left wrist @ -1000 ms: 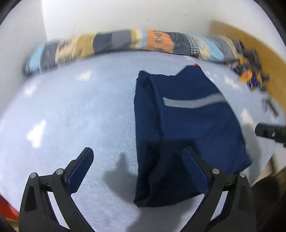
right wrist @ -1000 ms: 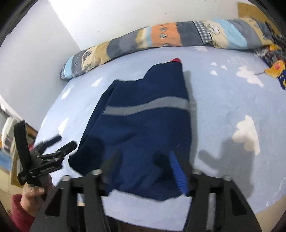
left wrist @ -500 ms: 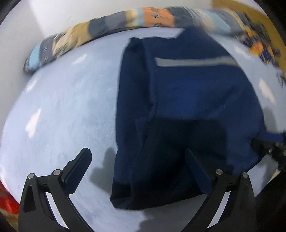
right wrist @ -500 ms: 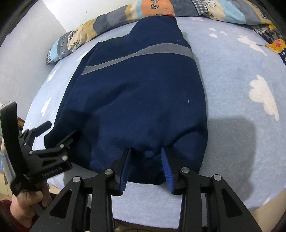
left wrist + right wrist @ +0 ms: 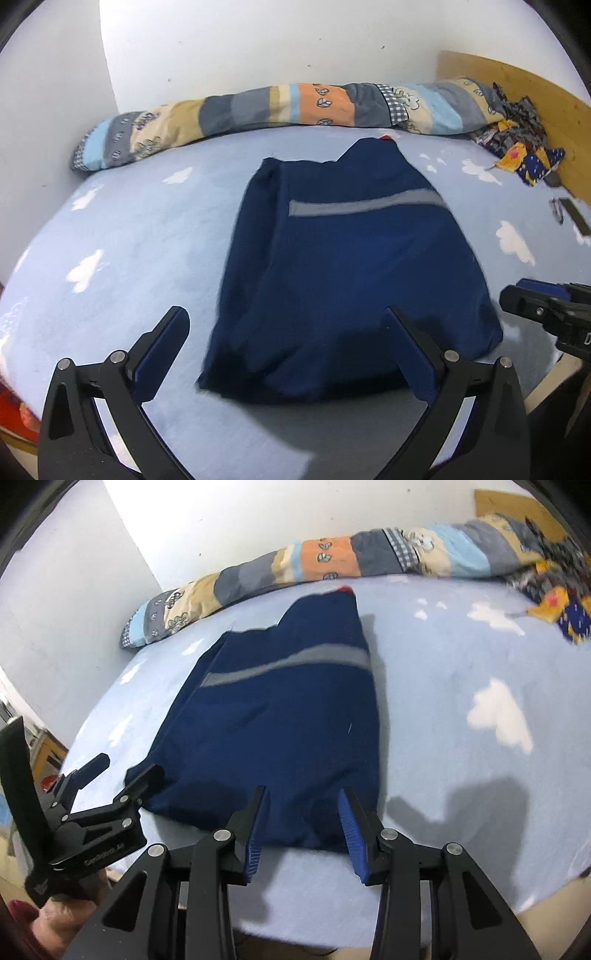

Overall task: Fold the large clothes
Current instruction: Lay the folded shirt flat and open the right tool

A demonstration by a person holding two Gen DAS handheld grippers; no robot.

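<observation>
A navy garment (image 5: pixel 343 266) with a grey band (image 5: pixel 365 203) across its chest lies folded lengthwise in the middle of a pale blue sheet (image 5: pixel 122 236) printed with white clouds. A red tip shows at its far end, at about 12 o'clock, and its near hem faces the cameras at 6 o'clock.

The right gripper (image 5: pixel 302 825) hangs just over that near hem with its jaws part-way apart and opening. Seen from its own wrist view, the hem shows in the gap between the blue pads, but they do not press on the cloth. In the left wrist view its tips show at 3 o'clock, beside the garment's right corner.

The left gripper (image 5: pixel 286 345) stands with its jaws spread wide and empty, over the garment's near left corner. In the right wrist view it sits at 8 o'clock, its tips just beside that corner, held by a hand (image 5: pixel 55 919) with a red sleeve.

Along the far edge of the bed, from 10 to 1 o'clock, lies a rolled patchwork quilt (image 5: pixel 280 107) against a white wall (image 5: pixel 258 40). At 2 o'clock a heap of patterned cloth (image 5: pixel 517 144) rests by a wooden headboard (image 5: pixel 535 96).
</observation>
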